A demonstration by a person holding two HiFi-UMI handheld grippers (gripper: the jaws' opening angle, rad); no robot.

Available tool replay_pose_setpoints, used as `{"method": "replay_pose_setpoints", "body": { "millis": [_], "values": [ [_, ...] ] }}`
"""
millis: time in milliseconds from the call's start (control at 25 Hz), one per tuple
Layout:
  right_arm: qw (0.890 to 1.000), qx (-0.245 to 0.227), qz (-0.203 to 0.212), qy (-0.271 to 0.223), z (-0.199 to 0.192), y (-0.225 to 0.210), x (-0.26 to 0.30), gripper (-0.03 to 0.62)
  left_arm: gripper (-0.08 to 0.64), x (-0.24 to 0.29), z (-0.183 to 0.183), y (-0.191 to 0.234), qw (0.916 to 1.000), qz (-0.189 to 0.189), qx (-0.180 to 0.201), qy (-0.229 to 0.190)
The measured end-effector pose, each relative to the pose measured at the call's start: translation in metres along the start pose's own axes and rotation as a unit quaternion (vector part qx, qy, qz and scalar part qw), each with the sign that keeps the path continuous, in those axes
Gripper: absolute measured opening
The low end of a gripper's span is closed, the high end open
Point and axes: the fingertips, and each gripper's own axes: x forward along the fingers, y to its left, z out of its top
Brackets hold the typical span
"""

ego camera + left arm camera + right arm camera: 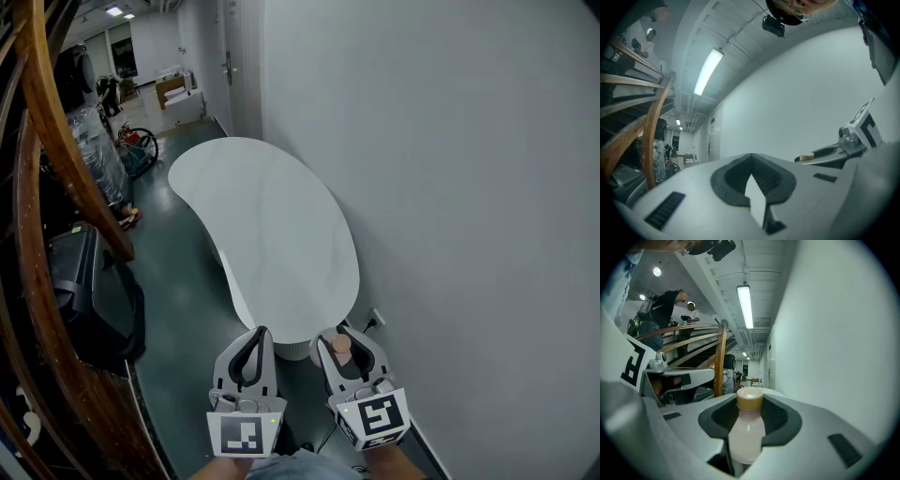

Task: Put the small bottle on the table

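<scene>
head: right gripper [349,352] carries small bottle [342,345] short of table [272,225] near edge; wall [469,187] tight on right, tabletop bare | left gripper view: left gripper [752,159] closed, empty | right gripper view: jaws clamp small bottle's body, cap forward; release at rim could topple it, so set it further in

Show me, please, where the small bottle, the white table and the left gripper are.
small bottle [746,432]: right gripper view, on its pale body.
white table [272,216]: head view, on its bare top.
left gripper [260,334]: head view, where its fingertips meet.
</scene>
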Motion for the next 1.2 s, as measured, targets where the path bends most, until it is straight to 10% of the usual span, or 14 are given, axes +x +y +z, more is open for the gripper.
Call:
{"method": "replay_pose_setpoints", "body": {
  "millis": [1200],
  "values": [
    [0.999, -0.009, -0.051, 0.013, 0.017, -0.073, 0.156, 0.126, 0.0, 0.171, -0.022, 0.068, 0.9982, -0.059, -0.007, 0.011]
  ]
}}
